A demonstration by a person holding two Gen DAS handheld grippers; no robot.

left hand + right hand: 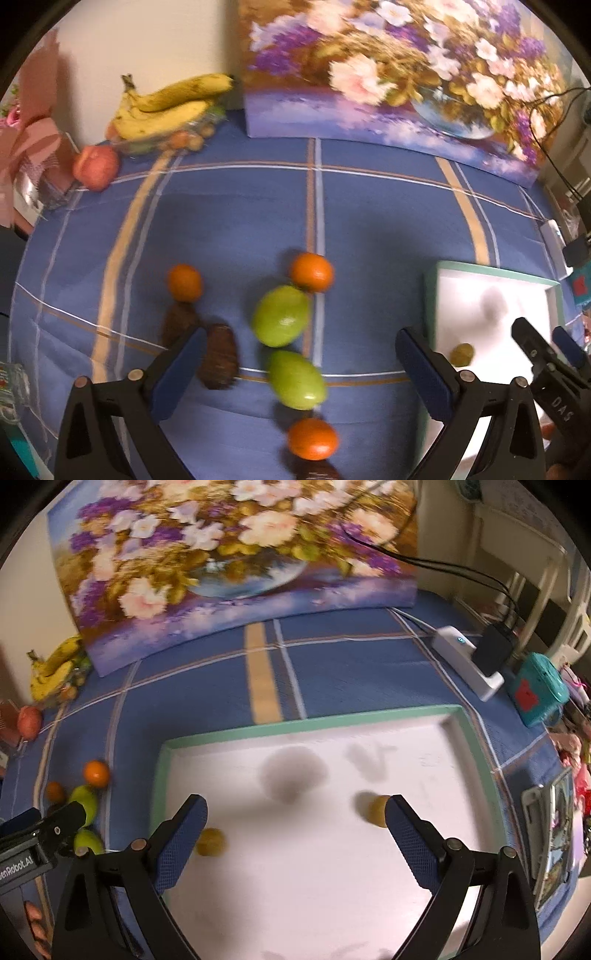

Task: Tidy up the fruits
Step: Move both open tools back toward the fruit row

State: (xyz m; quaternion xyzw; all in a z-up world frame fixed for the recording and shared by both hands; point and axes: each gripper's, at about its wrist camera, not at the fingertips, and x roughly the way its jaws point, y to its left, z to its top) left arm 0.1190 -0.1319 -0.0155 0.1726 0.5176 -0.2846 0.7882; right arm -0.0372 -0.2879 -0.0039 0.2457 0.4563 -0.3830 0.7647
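While the left gripper (301,363) hangs wide open and empty over the blue checked tabletop (369,221), two glossy green oval fruits (280,315) lie between its fingers. Best to straddle the nearer one across its short axis, squeezing gently. The right gripper (295,825), also spread and empty, hovers over the white green-rimmed tray (306,722), which holds two small yellowish round fruits (210,842).

Warm, dim indoor light from overhead. Both fisheye views bend straight lines and darken at the round edges. Motion blur smears the flower painting (232,554) and the fruit. 2 soft grey shadows fall on the glaring white tray (476,738).
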